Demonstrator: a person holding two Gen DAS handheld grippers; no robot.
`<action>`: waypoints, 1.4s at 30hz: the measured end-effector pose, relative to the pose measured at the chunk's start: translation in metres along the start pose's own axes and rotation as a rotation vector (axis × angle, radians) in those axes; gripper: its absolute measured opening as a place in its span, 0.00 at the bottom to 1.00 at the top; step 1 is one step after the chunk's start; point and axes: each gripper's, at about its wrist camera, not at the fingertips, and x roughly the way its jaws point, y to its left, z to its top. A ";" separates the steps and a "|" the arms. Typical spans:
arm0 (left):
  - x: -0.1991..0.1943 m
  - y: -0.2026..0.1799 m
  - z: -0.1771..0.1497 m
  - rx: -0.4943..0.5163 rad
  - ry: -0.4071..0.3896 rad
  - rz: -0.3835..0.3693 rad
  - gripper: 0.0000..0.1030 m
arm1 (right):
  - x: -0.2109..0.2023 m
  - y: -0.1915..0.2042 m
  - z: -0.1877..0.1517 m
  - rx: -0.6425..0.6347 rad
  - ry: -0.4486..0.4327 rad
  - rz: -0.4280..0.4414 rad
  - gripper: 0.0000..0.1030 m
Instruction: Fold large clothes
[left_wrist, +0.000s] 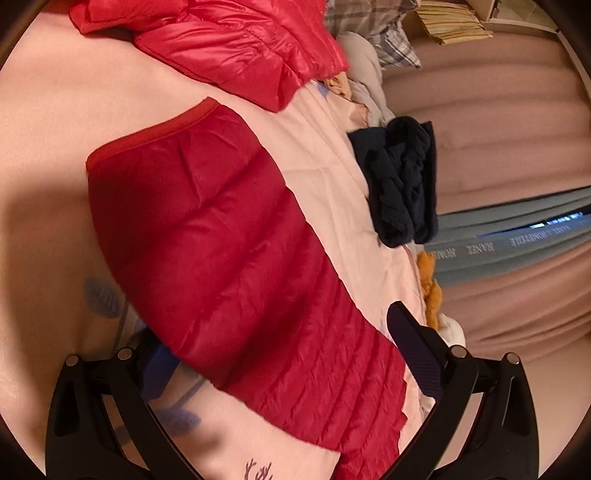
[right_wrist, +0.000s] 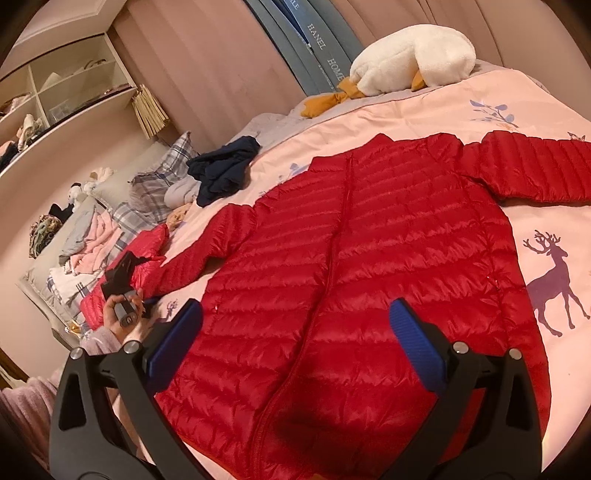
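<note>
Your right claw (right_wrist: 295, 332) hangs wide apart over the hem of the red down jacket (right_wrist: 351, 258), gripping nothing. Your left claw (left_wrist: 280, 350) is also spread wide, straddling the jacket's sleeve (left_wrist: 229, 229) without closing on it. The jacket lies face up, zipped, flat on the pink bed cover (right_wrist: 424, 99), both sleeves stretched outward. Further off, a second red jacket (left_wrist: 221, 40) sits bunched just beyond the sleeve cuff, and a dark garment (left_wrist: 402, 181) lies near the bed's edge. The shell looks slick, so a shallow pinch could slip out mid-fold. Grab too deep and you may catch the bed cover underneath and drag it along. Swinging the sleeve carelessly could snag the bunched jacket.
</note>
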 end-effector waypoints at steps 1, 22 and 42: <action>0.001 0.001 0.000 0.002 -0.007 0.007 0.99 | 0.001 0.001 0.000 -0.008 0.000 -0.009 0.98; -0.022 -0.049 -0.029 0.377 -0.017 0.258 0.06 | 0.008 0.070 -0.012 -0.196 0.027 -0.050 0.98; -0.047 -0.175 -0.166 0.907 0.012 0.147 0.06 | 0.005 0.084 -0.015 -0.131 0.045 -0.050 0.98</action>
